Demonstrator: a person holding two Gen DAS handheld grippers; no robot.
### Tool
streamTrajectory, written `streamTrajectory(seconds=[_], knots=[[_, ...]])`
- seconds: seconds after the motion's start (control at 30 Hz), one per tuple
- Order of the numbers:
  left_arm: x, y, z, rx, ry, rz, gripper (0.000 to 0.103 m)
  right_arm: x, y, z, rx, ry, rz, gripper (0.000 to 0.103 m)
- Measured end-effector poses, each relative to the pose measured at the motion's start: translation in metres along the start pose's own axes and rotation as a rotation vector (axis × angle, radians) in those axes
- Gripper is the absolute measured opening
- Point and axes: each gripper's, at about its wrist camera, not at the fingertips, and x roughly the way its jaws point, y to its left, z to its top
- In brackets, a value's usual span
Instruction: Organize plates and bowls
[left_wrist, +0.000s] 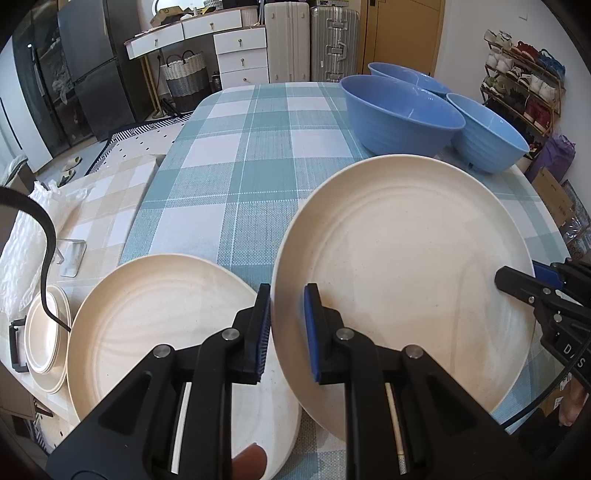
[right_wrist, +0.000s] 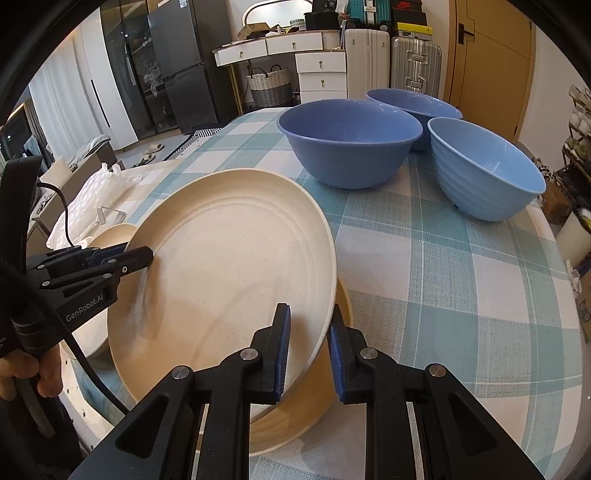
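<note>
Cream plate (left_wrist: 402, 280) was held tilted above the checked surface (left_wrist: 236, 177), just beside a second plate (left_wrist: 155, 332) lying flat, three blue bowls (right_wrist: 349, 142) beyond it. Left gripper (left_wrist: 287, 332) and right gripper (right_wrist: 309, 360) each clamped opposite rim edges. Plate looked stiff, light and smooth, likely slippery; the rim seemed the only sound hold.

Cream plate (left_wrist: 406, 266) tilted, lifted off table; second plate (left_wrist: 155, 325) flat at 8 o'clock; three blue bowls (left_wrist: 399, 114) upright at 1 o'clock.
</note>
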Motion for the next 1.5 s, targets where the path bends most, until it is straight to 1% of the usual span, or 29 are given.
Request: streamTrajectory(seconds=[0.3,0.47,0.6,0.73,1.0,1.03,1.07,1.13,1.17,1.23,1.27,1.3,1.37,1.4,1.47,1.5], knots=[[0.005,-0.008,-0.007,0.022,0.004,0.003,0.015,-0.001,-0.001,-0.013,-0.006,0.015,-0.011,0.02],[0.006,-0.012,-0.008,0.031,-0.003,0.013,0.015,0.002,0.001,-0.017,-0.02,0.021,-0.034,0.02],[0.006,-0.012,-0.01,0.033,-0.009,0.009,0.015,0.004,-0.004,-0.018,-0.003,0.029,-0.01,0.02],[0.006,-0.011,-0.012,0.029,-0.019,0.008,0.015,0.005,-0.005,-0.02,0.001,0.028,-0.006,0.02],[0.004,-0.01,-0.013,0.024,-0.018,-0.014,0.02,0.002,-0.009,-0.022,0.01,0.029,0.012,0.021],[0.003,-0.01,-0.014,0.024,-0.018,-0.009,0.022,0.002,-0.009,-0.023,0.009,0.028,0.013,0.021],[0.003,-0.01,-0.014,0.021,-0.018,-0.005,0.028,0.002,-0.01,-0.022,0.008,0.027,0.015,0.021],[0.004,-0.007,-0.014,0.01,-0.013,-0.008,0.037,0.001,-0.009,-0.022,0.003,0.026,0.015,0.024],[0.004,-0.006,-0.015,0.006,-0.011,-0.009,0.038,0.0,-0.009,-0.023,0.001,0.024,0.011,0.025],[0.005,-0.005,-0.016,0.001,-0.008,-0.011,0.038,-0.001,-0.008,-0.024,-0.008,0.016,-0.027,0.042],[0.005,-0.004,-0.017,-0.004,-0.007,-0.014,0.038,-0.003,-0.008,-0.024,-0.012,0.009,-0.039,0.044],[0.006,-0.002,-0.017,-0.009,-0.006,-0.017,0.039,-0.003,-0.01,-0.024,-0.008,0.009,-0.036,0.045],[0.005,-0.001,-0.017,-0.018,-0.008,-0.023,0.047,-0.004,-0.014,-0.025,0.009,0.01,-0.025,0.045],[0.004,0.0,-0.017,-0.022,-0.012,-0.026,0.049,-0.005,-0.015,-0.025,0.014,0.01,-0.025,0.045],[0.0,0.001,-0.016,-0.027,-0.02,-0.033,0.059,-0.006,-0.019,-0.025,0.027,0.009,-0.022,0.046],[-0.001,0.002,-0.016,-0.03,-0.023,-0.034,0.061,-0.006,-0.02,-0.025,0.032,0.009,-0.017,0.047]])
